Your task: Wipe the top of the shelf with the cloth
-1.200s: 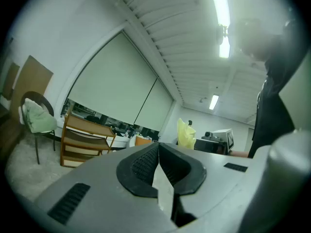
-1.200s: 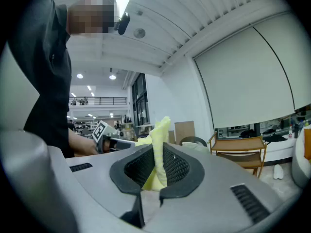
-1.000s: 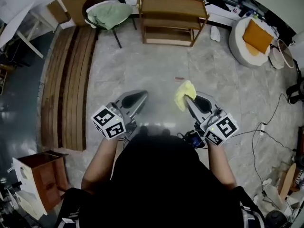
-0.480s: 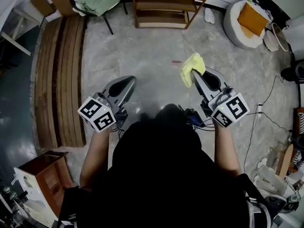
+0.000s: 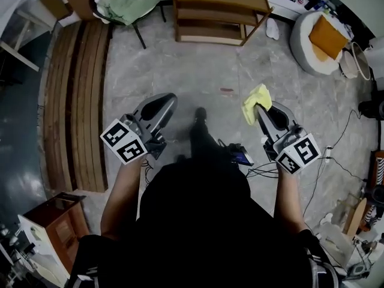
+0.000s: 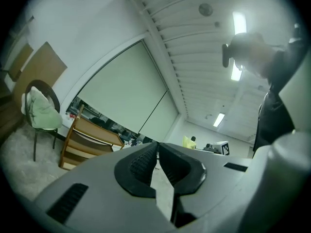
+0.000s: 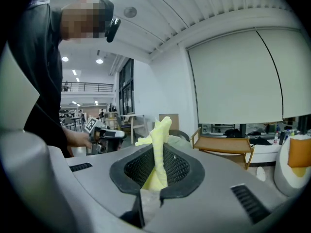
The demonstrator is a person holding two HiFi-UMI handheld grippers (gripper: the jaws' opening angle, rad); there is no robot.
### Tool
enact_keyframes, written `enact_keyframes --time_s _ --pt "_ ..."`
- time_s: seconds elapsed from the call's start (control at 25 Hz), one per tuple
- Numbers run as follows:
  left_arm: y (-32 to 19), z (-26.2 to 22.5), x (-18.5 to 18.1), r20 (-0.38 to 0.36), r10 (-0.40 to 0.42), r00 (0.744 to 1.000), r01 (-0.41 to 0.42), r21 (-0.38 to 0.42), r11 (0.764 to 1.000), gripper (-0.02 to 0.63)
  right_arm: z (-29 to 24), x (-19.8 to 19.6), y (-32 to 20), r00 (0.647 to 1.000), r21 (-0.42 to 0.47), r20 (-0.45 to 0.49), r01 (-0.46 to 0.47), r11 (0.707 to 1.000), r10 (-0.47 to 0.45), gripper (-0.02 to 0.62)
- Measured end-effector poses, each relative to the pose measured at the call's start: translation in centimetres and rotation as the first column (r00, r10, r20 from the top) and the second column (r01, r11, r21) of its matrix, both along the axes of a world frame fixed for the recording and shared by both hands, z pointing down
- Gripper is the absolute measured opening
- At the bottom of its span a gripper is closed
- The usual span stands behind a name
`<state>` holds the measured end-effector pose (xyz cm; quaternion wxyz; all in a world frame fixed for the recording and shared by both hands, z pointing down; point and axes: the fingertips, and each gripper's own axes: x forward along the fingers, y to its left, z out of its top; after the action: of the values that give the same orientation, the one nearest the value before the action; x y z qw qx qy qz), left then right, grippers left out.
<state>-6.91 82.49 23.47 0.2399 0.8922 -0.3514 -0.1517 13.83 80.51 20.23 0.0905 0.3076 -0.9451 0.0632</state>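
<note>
The wooden shelf [image 5: 219,8] stands at the far end of the stone floor, well ahead of both grippers; it also shows in the left gripper view [image 6: 87,140] and the right gripper view [image 7: 226,144]. My right gripper [image 5: 259,108] is shut on a yellow cloth [image 5: 255,101], which sticks up from between the jaws [image 7: 158,144]. My left gripper [image 5: 167,101] is shut with nothing in it, its pads [image 6: 141,164] meeting at the tips. Both are held at waist height, pointing toward the shelf.
A chair with a green cushion [image 5: 123,2] stands left of the shelf. Wooden planks [image 5: 72,101] lie along the left. A round white pouf with an orange pillow [image 5: 321,35] sits at the right. Cables [image 5: 336,161] trail over the floor at right.
The view has shifted as the person steps forward; a foot now shows between the grippers. The right gripper with the cloth sits slightly lower and further right. The left has hardly moved.
</note>
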Motion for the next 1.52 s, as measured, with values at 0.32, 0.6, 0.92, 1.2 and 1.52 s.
enact_keyframes --time_s 0.32,0.6,0.92,1.2,1.52 --pt "-13.9 1.2 1.7 0.062 0.044 0.997 -0.039 -0.076 0.996 0.012 1.4 -1.8 -13.8 0.995 -0.044 0.073 0.068 0.997 -0.065 0.048" --pt "-25.4 0.2 2.6 0.05 0.052 0.997 -0.047 -0.104 0.993 0.012 0.0 -2.9 -24.8 0.983 -0.058 0.125 0.143 0.988 -0.134 0.048" --pt "-35.5 0.5 -1.1 -0.065 0.065 0.996 -0.071 -0.086 0.994 0.012 1.3 -7.6 -34.7 0.983 -0.094 0.098 0.163 0.982 -0.154 0.048" --pt "-48.1 0.7 -2.7 -0.078 0.227 0.971 -0.231 -0.045 0.972 0.012 0.1 -11.2 -45.6 0.998 -0.069 0.042 0.045 0.997 -0.042 0.048" --pt "-58.1 0.3 -4.1 -0.072 0.388 0.919 -0.392 -0.038 0.919 0.012 -1.7 -14.7 -53.9 0.998 -0.071 0.018 -0.056 0.996 0.058 0.048"
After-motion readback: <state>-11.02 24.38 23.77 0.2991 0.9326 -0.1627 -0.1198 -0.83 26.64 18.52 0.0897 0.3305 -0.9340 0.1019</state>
